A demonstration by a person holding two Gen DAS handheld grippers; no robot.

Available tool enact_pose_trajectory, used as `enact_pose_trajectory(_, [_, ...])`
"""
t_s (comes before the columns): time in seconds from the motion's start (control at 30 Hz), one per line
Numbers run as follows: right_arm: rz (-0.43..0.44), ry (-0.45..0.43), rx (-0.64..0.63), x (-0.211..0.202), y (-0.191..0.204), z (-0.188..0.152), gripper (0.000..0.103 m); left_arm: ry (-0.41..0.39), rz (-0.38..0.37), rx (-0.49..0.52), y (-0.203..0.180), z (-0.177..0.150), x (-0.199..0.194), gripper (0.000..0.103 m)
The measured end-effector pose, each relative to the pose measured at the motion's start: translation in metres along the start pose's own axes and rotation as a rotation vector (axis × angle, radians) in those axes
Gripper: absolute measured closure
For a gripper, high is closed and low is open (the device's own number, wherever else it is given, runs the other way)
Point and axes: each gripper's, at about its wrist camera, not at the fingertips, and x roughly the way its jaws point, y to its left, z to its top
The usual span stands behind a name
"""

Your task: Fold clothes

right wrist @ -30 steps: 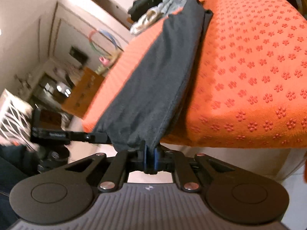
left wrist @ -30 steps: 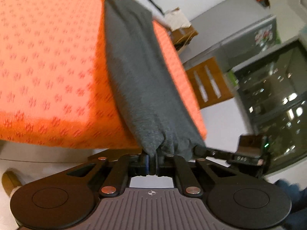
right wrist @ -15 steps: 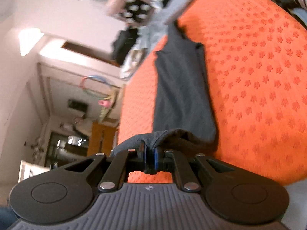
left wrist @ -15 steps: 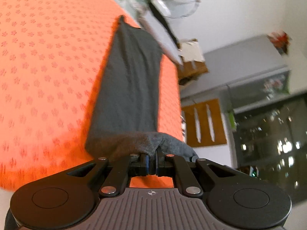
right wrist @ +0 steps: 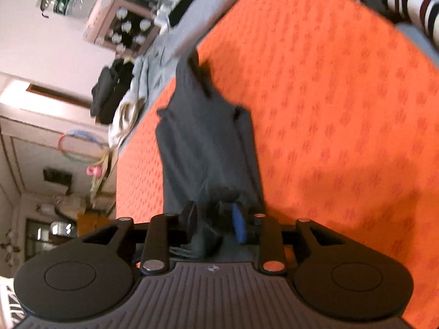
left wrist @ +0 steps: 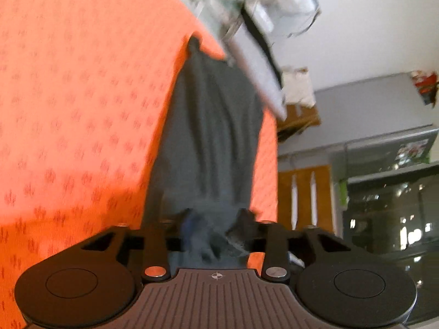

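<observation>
The long dark grey knit garment (left wrist: 211,142) lies stretched out ahead of both grippers on the orange cloth with a small repeated flower print (left wrist: 68,109), running away from the fingers to a narrow far end; in the right wrist view the same garment (right wrist: 203,148) shows a notched far edge and lies near the cloth's left border; its near end is bunched up between the fingers of each gripper, and the folds there are blurred; the orange cloth spreads wide to the left of the left gripper and to the right of the right one; beyond its far edge sits a blurred heap of pale and dark clothes (right wrist: 120,101); further off to the right of the left gripper stand a brown wooden panel with two pale slots (left wrist: 304,192) and a dark glass-fronted cabinet (left wrist: 389,208); the left gripper (left wrist: 216,229) has its jaws parting, the fabric loose in the gap between them; the right gripper (right wrist: 214,224) likewise has its jaws opening, with the grey fabric lying between the black finger and the blue-padded finger (right wrist: 238,226), released rather than pinched.
</observation>
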Motion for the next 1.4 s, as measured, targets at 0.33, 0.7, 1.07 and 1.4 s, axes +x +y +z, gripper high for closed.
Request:
enact_pose_trajectory(0.33, [-0.114, 0.063, -0.419, -0.03, 0.037, -0.013, 0.063, -0.098, 0.176, 0.245, -0.03, -0.024, -0.036, 0.046])
enact_pose_trajectory(0.7, [-0.172, 0.107, -0.704, 0.003, 0.039, -0.032, 0.058, -0.088, 0.334, 0.378, -0.029, -0.075, -0.013, 0.045])
enact_pose_trajectory(1.07, [-0.164, 0.185, -0.987, 0.034, 0.059, -0.03, 0.099, -0.18, 0.394, 0.351, -0.036, -0.069, -0.002, 0.074])
enact_pose_trajectory(1.4, [-0.07, 0.125, -1.025, 0.013, 0.082, -0.005, 0.099, -0.199, 0.427, 0.22, -0.016, -0.058, -0.002, 0.093])
